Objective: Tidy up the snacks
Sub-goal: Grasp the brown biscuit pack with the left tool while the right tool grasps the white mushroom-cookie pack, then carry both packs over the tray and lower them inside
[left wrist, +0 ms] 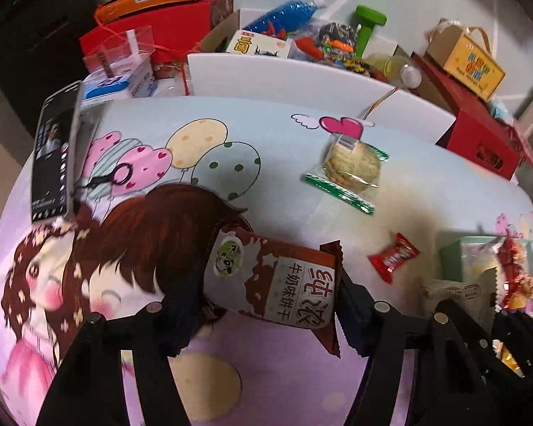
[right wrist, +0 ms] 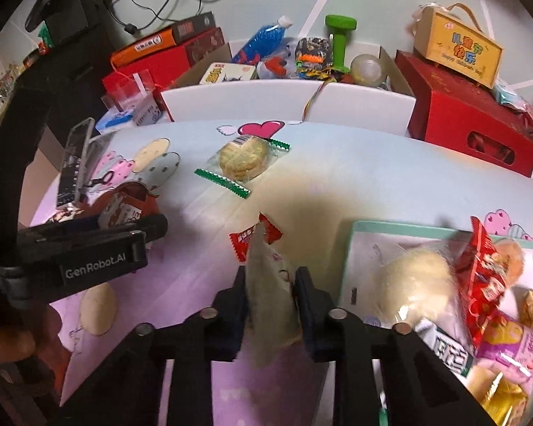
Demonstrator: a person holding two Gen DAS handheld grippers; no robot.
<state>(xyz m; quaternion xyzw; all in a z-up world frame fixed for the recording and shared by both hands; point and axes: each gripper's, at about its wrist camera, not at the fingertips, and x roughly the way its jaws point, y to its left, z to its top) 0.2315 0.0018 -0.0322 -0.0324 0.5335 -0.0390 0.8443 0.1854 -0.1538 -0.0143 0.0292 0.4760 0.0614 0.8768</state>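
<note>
Cartoon-printed tablecloth (left wrist: 302, 184); left gripper (left wrist: 263, 305) clasps biscuit pack (left wrist: 273, 284), right gripper (right wrist: 270, 305) pale wrapper (right wrist: 272, 294).

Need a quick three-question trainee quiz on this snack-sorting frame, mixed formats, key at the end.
1. True or false: the right gripper is shut on a pale white snack packet.
2. Multiple choice: the left gripper holds A) a blue water bottle, B) a brown-and-white biscuit packet, C) a green dumbbell.
3. Fill in: the small red wrapped candy lies on the cartoon-print tablecloth, outside the mint-green-rimmed ____.

Key:
1. True.
2. B; both pads press its sides.
3. Tray; the round cookie in clear green-edged wrap is also outside it.
</note>
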